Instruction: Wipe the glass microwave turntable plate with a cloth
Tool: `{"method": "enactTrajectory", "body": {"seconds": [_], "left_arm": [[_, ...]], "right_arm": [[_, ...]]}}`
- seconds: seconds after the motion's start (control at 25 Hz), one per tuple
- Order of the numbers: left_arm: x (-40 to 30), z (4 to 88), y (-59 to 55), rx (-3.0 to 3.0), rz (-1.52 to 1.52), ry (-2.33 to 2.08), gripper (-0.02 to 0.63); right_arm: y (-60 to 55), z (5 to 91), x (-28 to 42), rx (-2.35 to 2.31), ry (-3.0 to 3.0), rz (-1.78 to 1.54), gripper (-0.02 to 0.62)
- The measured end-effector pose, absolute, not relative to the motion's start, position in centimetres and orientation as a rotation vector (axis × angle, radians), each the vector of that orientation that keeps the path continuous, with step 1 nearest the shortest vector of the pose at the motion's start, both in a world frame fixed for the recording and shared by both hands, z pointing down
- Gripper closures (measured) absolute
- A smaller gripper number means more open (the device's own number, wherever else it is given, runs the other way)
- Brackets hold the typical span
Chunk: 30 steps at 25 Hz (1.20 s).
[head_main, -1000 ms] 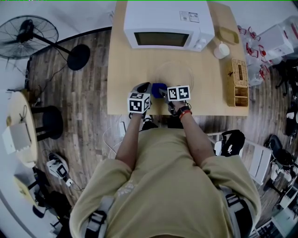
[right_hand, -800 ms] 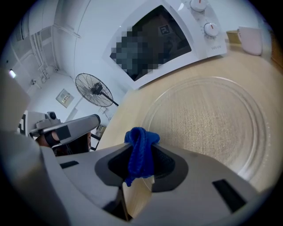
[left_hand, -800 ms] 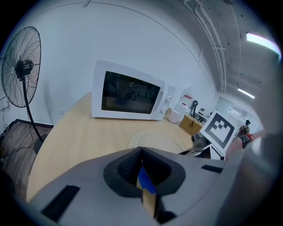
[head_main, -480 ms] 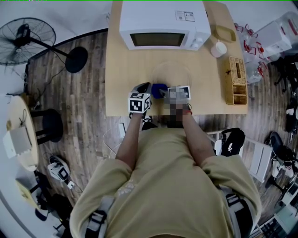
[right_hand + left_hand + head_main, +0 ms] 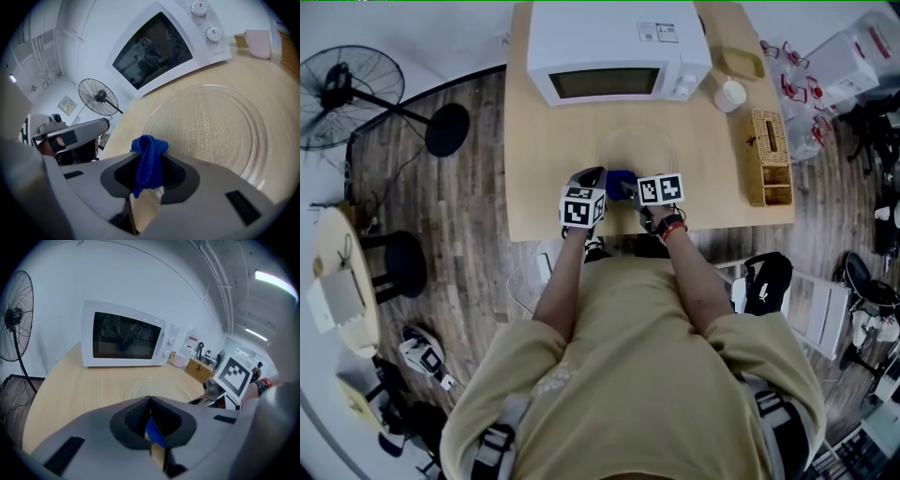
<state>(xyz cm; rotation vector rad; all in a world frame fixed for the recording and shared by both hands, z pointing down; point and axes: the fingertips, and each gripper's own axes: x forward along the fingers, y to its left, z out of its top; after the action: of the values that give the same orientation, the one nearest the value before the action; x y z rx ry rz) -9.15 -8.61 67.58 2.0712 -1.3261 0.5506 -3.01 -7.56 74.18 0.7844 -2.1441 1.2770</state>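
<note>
The clear glass turntable plate lies flat on the wooden table, in front of the white microwave. My right gripper sits near the table's front edge, just short of the plate's near rim. It is shut on a bunched blue cloth, which pokes up above the jaws. My left gripper is close beside it on the left, jaws closed tip to tip. A sliver of blue shows in the slit under its pads. The plate lies just ahead of it.
A white cup and a small tray stand at the microwave's right. A wicker basket sits on the table's right edge. A standing fan is on the floor to the left. The microwave door is closed.
The head view has shifted a little, so the table sits slightly left of before. Both grippers and the cloth stay in the same spot by the plate's near rim.
</note>
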Motion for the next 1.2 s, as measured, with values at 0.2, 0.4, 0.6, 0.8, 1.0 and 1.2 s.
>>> {"method": "enactTrajectory", "body": {"seconds": [0.2,0.4,0.6,0.8,1.0,1.2], "left_arm": [[-8.0,67.5,-9.1,2.094,0.554,-1.301,0.584],[-6.8,67.9,-9.2,2.104,0.56,-1.269,0.585],[-5.4,68.0,-9.6,2.115,0.562,-1.248,0.586],[-4.0,68.5,-9.7,2.122,0.576,-1.225,0.584],[-3.0,68.9,-9.6,2.119,0.589,-1.209,0.584],[-1.9,69.0,-9.8,2.124,0.59,-1.193,0.584]], "right_arm": [[-7.8,74.2,-1.9,0.811,-2.139,1.279,0.477],[-8.2,74.2,-0.5,0.85,-2.131,1.284,0.477],[-8.4,74.1,1.0,0.888,-2.128,1.291,0.477],[-8.6,74.1,2.6,0.922,-2.116,1.295,0.476],[-8.8,73.9,3.8,0.946,-2.115,1.288,0.475],[-9.0,73.9,5.0,0.97,-2.106,1.281,0.472]]}}
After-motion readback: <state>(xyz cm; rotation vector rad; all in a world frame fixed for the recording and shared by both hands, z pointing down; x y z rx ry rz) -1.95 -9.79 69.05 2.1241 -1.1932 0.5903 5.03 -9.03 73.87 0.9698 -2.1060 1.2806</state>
